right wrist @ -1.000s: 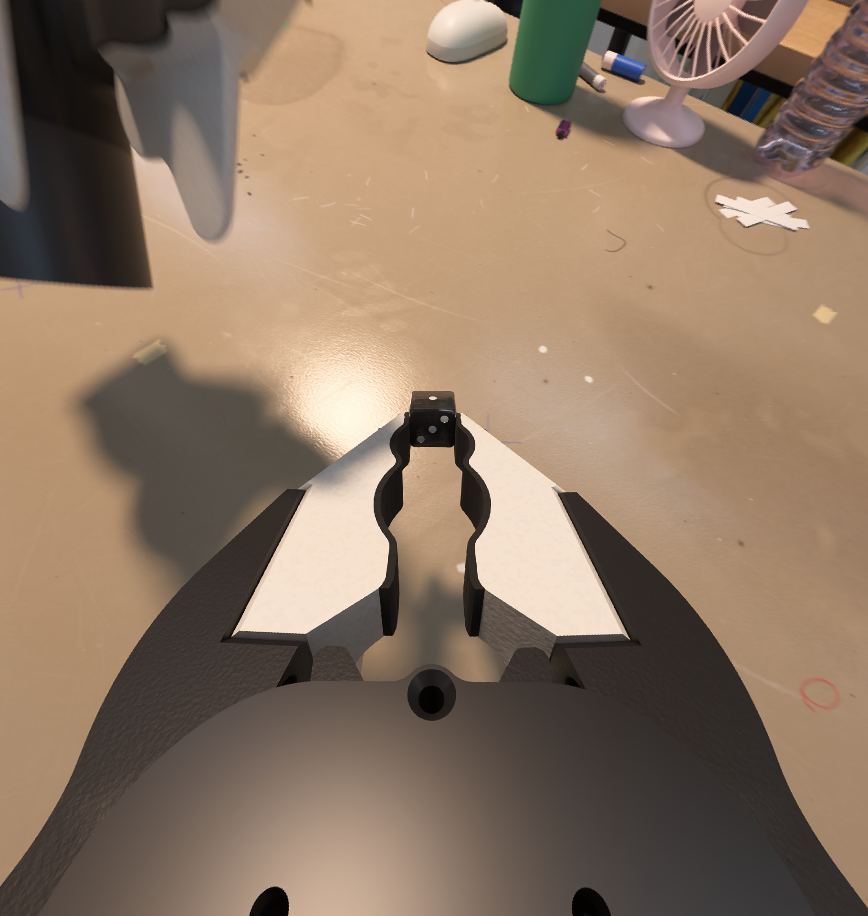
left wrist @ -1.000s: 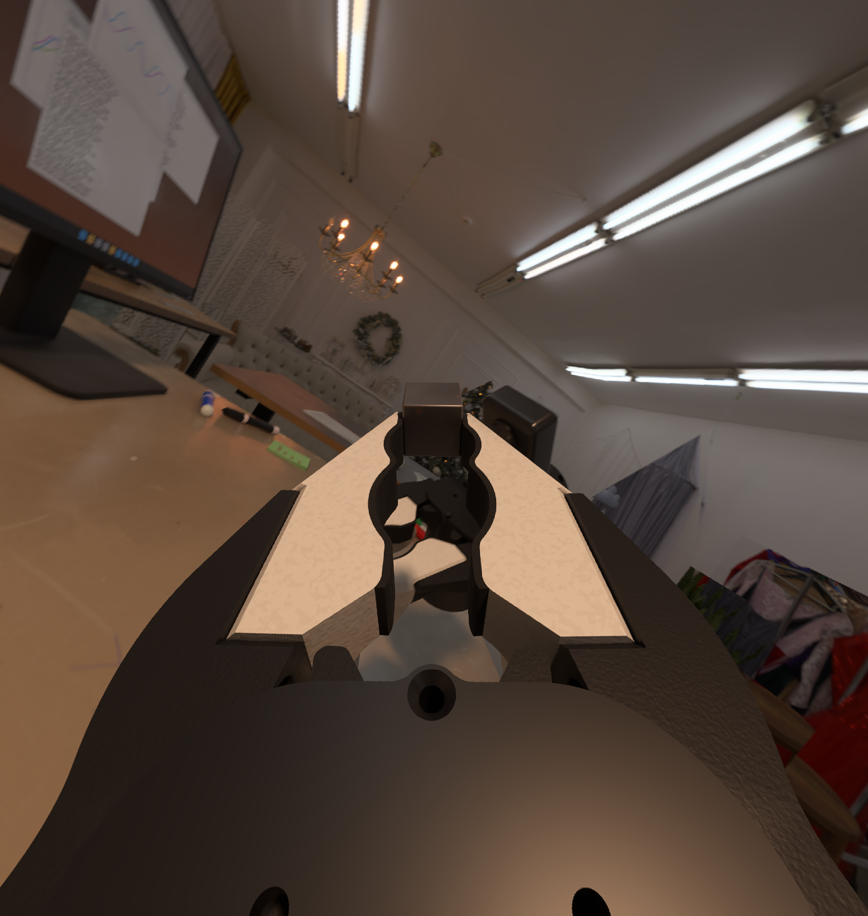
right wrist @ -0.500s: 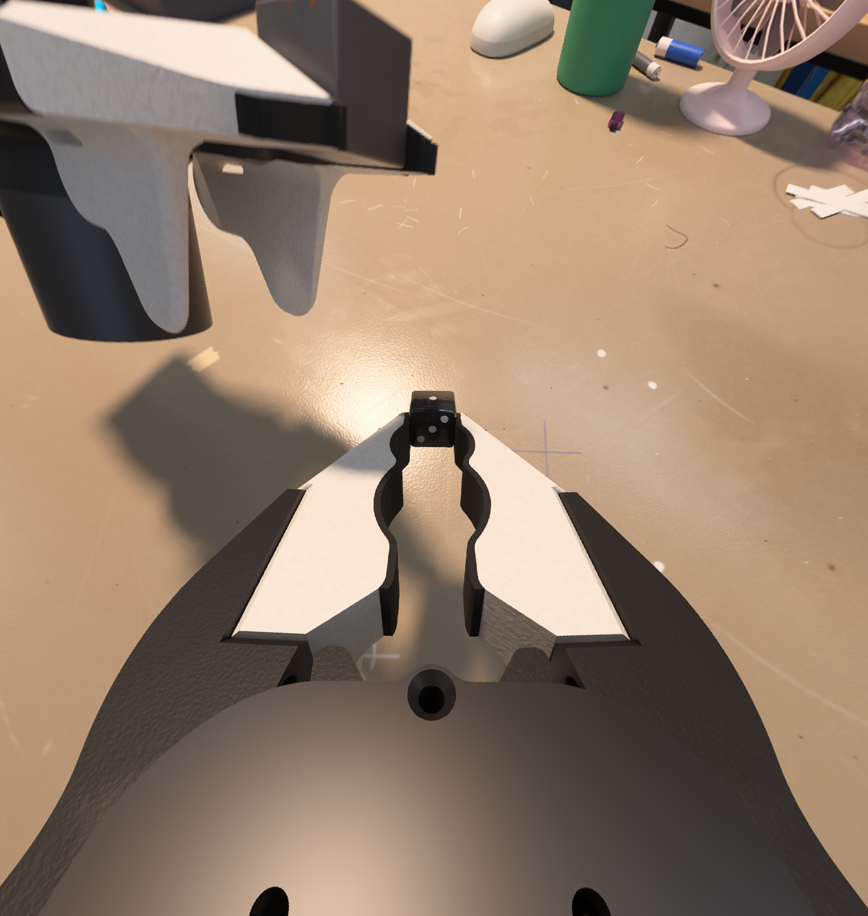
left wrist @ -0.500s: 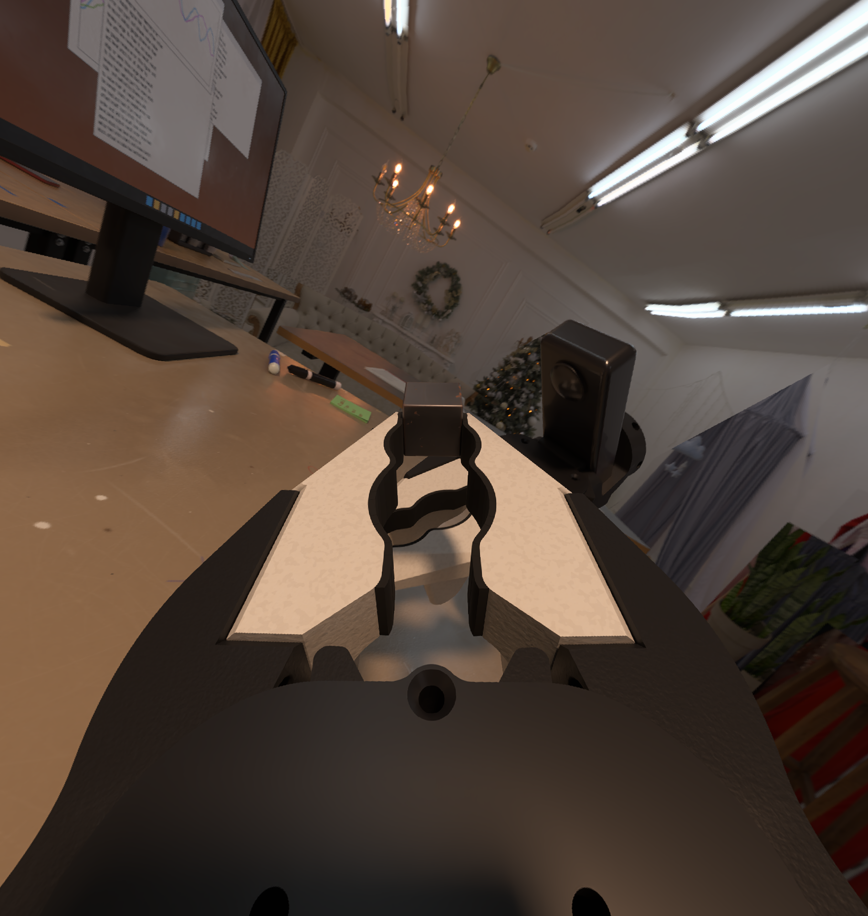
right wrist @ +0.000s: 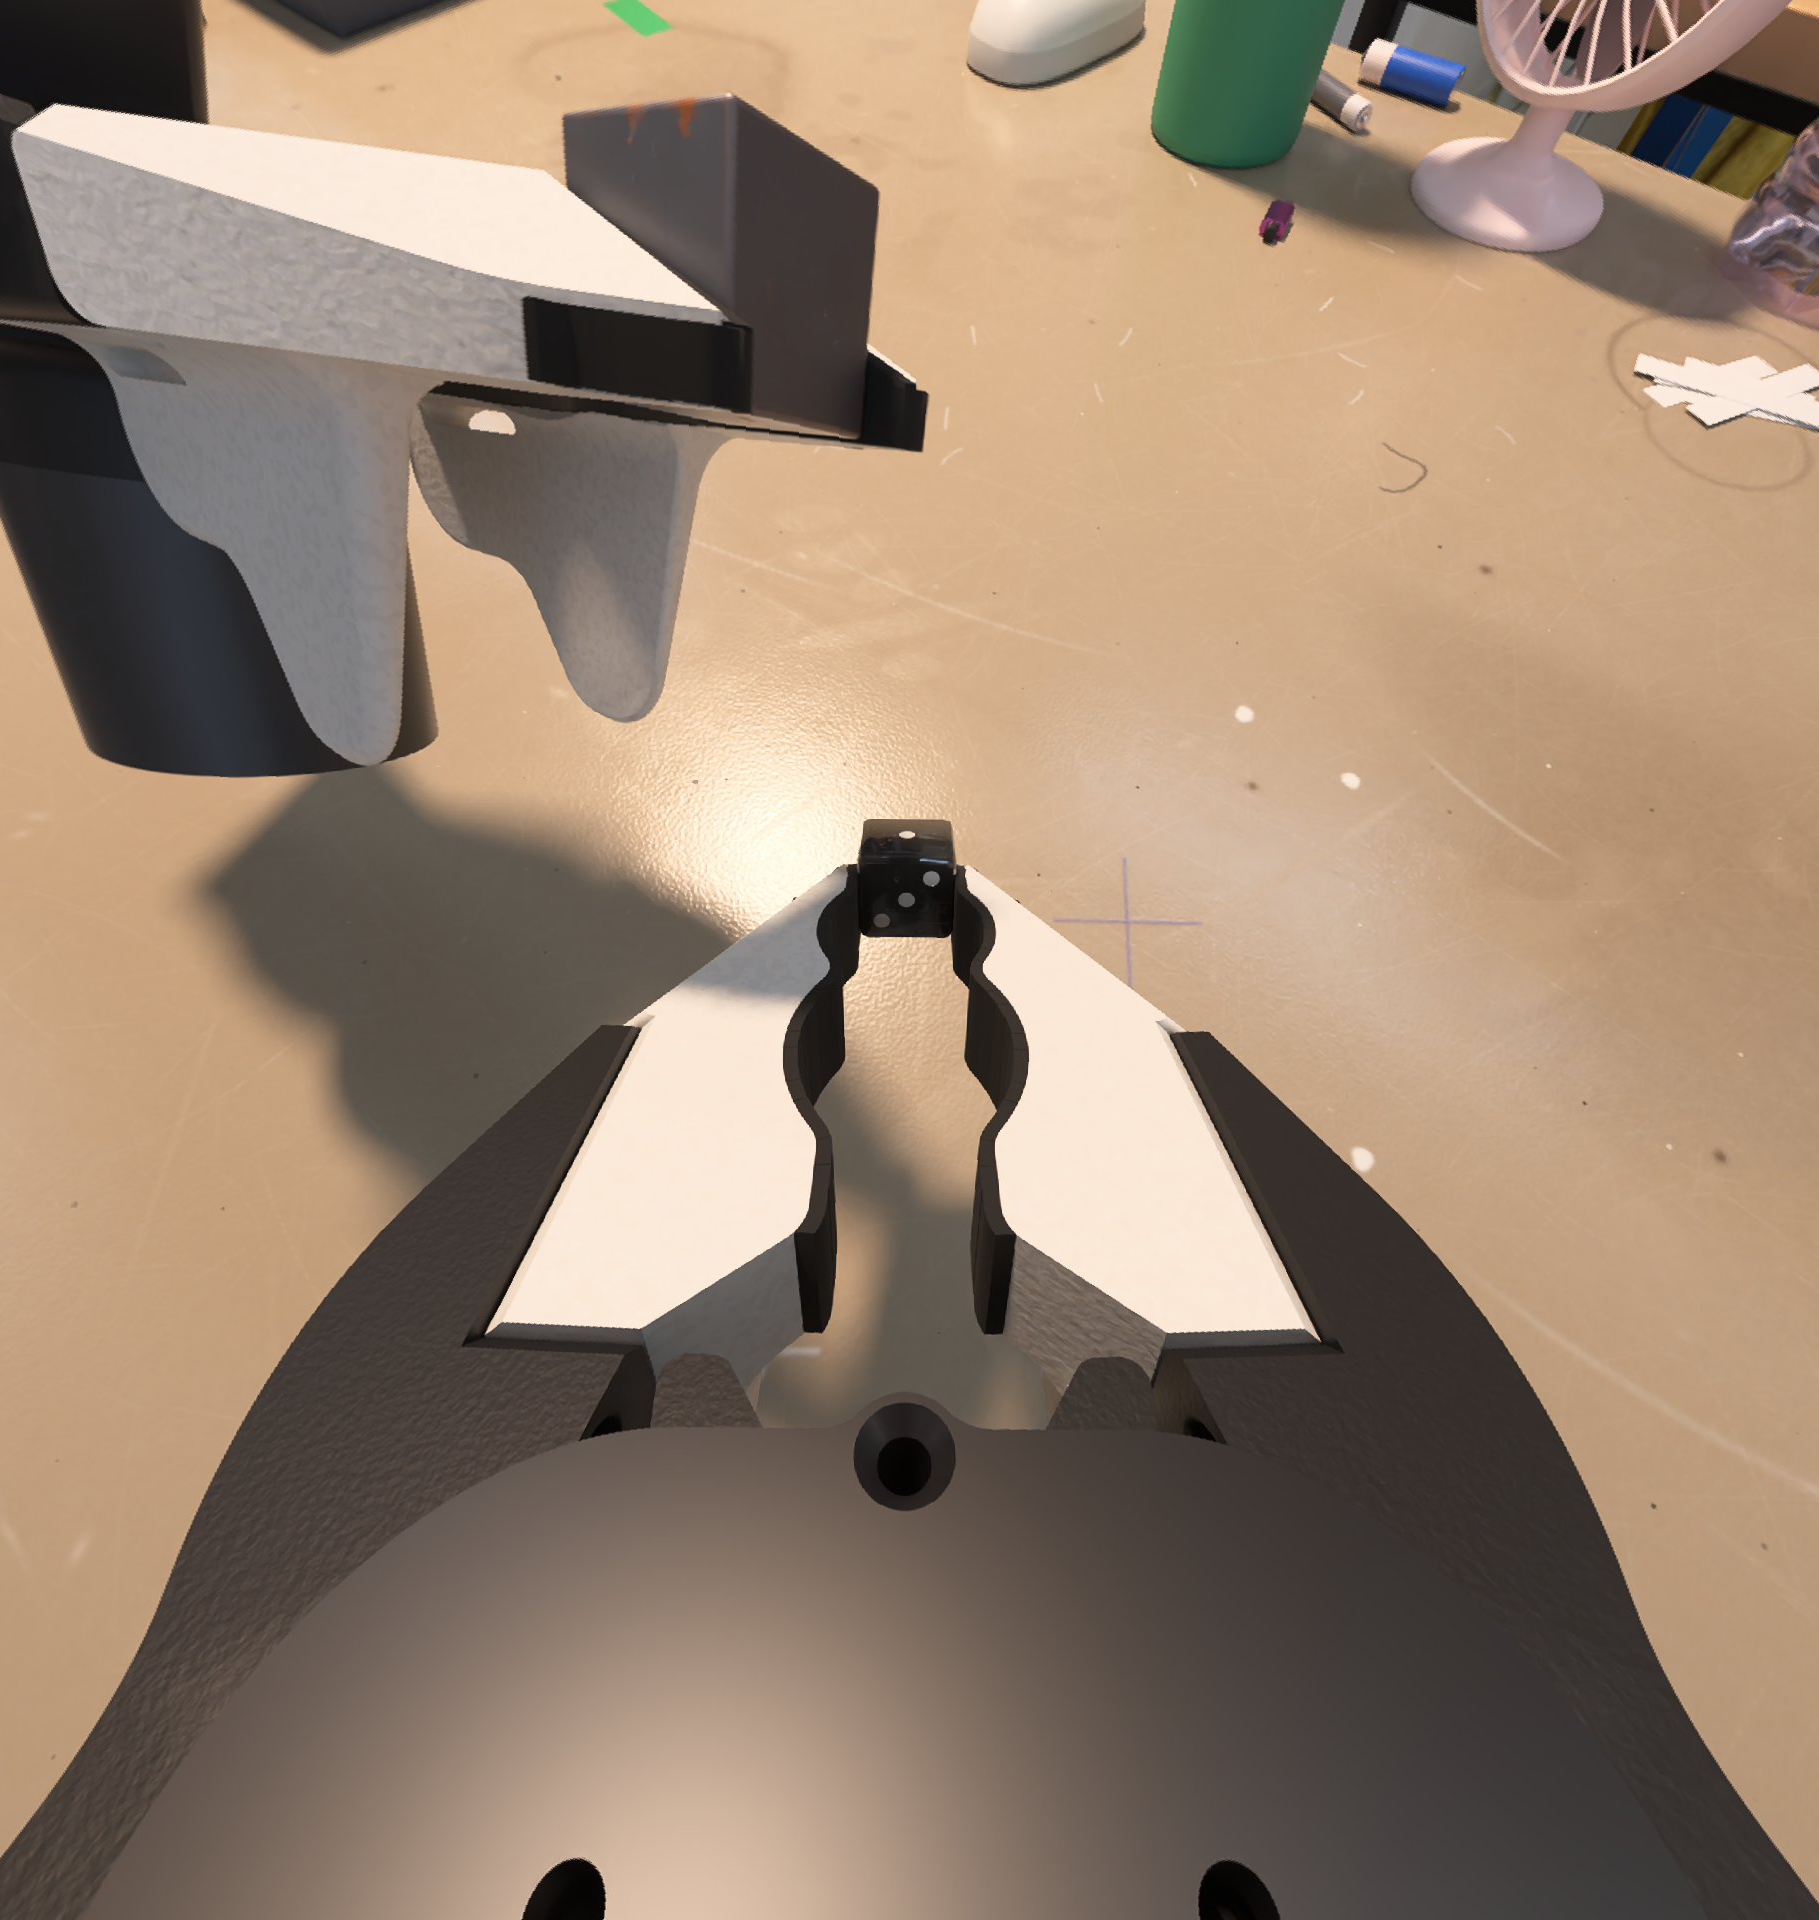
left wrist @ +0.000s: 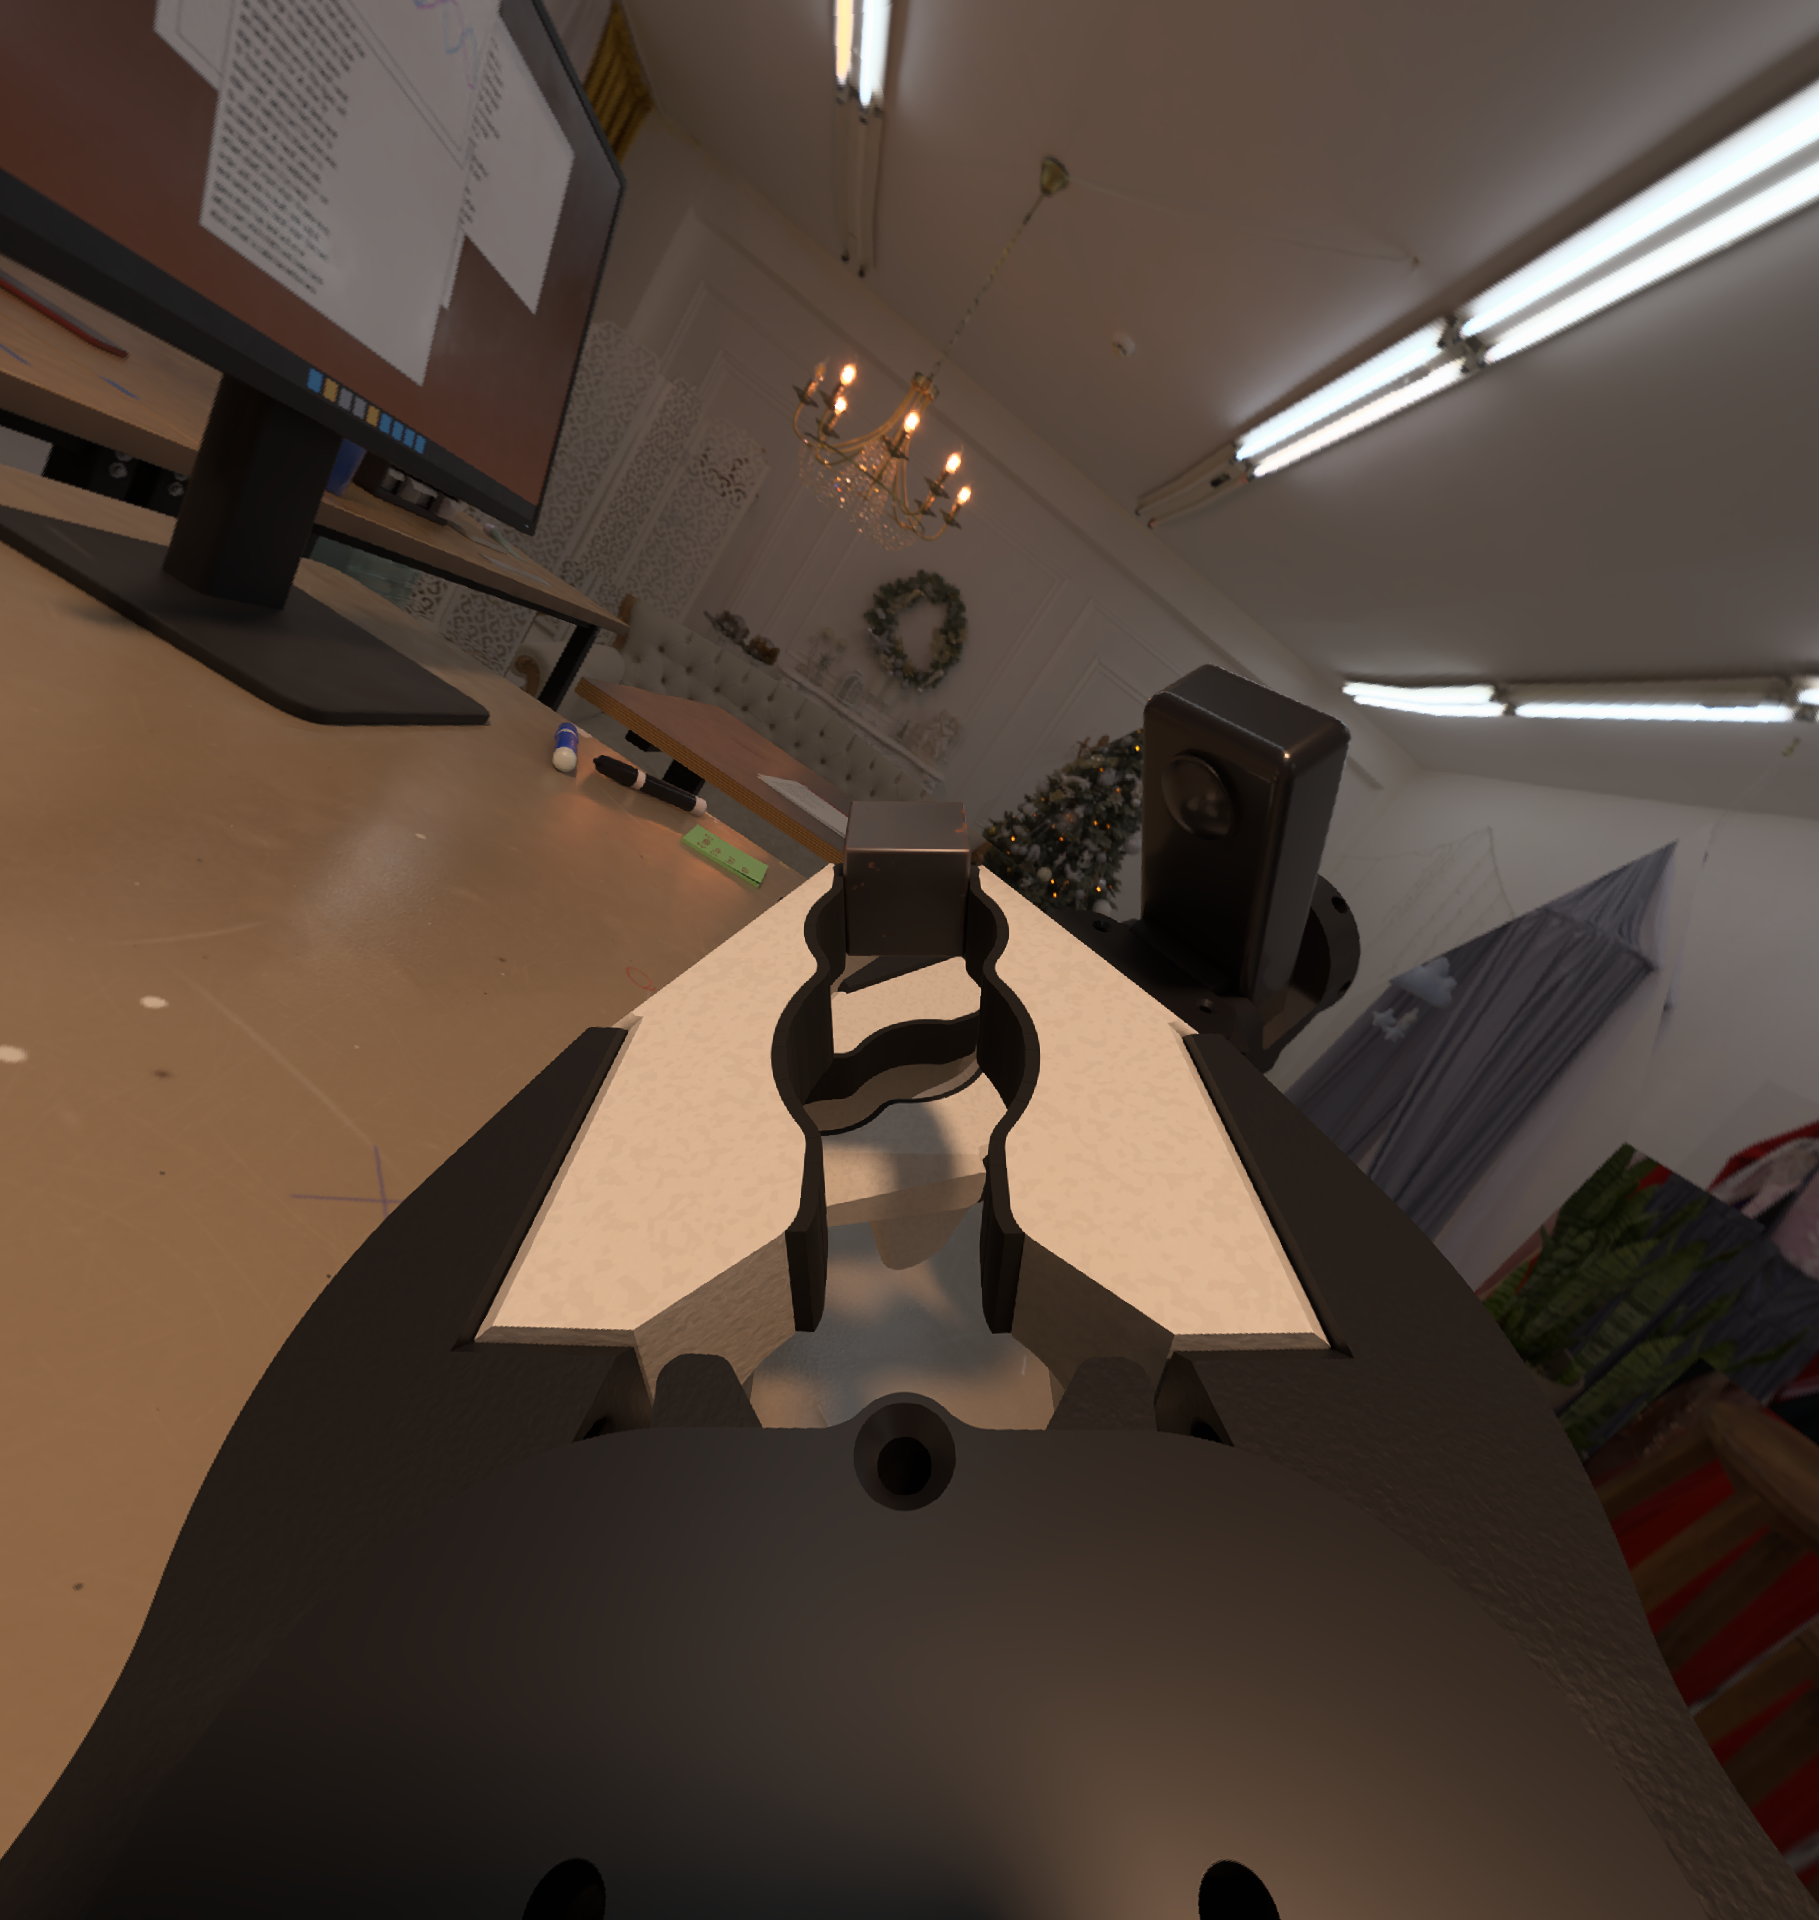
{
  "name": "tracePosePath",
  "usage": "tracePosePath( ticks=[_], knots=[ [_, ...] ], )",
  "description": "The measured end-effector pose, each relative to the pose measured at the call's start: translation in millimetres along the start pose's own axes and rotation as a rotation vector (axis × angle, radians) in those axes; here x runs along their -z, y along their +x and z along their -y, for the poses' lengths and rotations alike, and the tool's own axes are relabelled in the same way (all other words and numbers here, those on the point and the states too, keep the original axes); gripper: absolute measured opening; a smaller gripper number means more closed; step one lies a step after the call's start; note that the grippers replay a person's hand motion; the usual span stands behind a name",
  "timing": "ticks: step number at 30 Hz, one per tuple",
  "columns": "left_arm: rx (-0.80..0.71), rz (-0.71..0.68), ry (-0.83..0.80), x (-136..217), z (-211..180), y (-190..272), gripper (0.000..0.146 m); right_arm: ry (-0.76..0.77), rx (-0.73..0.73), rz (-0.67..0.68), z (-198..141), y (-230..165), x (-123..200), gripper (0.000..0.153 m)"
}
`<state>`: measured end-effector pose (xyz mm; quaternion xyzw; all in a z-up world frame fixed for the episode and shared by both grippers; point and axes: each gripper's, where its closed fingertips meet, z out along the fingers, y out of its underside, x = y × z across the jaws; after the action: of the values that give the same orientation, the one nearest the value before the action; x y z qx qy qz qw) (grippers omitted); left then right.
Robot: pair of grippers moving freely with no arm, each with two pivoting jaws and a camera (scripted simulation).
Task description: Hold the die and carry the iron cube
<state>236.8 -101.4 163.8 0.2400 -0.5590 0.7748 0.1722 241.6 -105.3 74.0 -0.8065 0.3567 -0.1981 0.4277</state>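
Left wrist view: the left tongs (left wrist: 905, 902) are closed on the dark, square-edged iron cube (left wrist: 905, 894) at their tips, lifted clear of the tan scuffed bench (left wrist: 209, 987). Carry level and slowly; the grip is only at the tips. The black flat-screen monitor (left wrist: 261, 260) stands left, well apart. The bench edge ahead is probably near.

Right wrist view: the right tongs (right wrist: 905, 899) pinch the small black white-spotted die (right wrist: 906, 881) above bare bench (hold steady). Open room lies right; the green cylindrical cup (right wrist: 1243, 78) stands far off.
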Motion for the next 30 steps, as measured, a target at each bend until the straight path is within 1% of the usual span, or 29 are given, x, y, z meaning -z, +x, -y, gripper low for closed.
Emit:
tracePosePath(
  ticks=[2, 8, 11, 15, 22, 30],
  knots=[
    [-0.006, 0.022, 0.002, -0.3, -1.9, -2.4, 0.022, -0.013, 0.011, -0.011, -2.1, 0.7, -0.5, 0.016],
    [-0.147, 0.036, -0.051, 0.2, -2.1, -2.8, 0.022, 0.008, -0.032, 0.019, -0.1, 0.1, -0.2, 0.016],
    [-0.146, 0.036, -0.071, -1.0, -5.0, -2.4, 0.022, 0.009, -0.049, 0.021, -1.0, 2.5, 0.3, 0.016],
    [-0.14, 0.022, -0.106, 0.4, -6.9, -3.0, 0.022, 0.003, -0.036, -0.006, -2.4, 7.7, 1.6, 0.016],
    [-0.208, 0.047, -0.205, 0.1, -13.2, -6.2, 0.022, -0.056, 0.048, -0.063, -11.7, 12.5, -1.3, 0.016],
    [-0.164, 0.051, -0.225, 1.5, -14.8, -9.7, 0.022, -0.05, 0.032, -0.054, -12.8, 12.9, -0.5, 0.016]
  ],
)
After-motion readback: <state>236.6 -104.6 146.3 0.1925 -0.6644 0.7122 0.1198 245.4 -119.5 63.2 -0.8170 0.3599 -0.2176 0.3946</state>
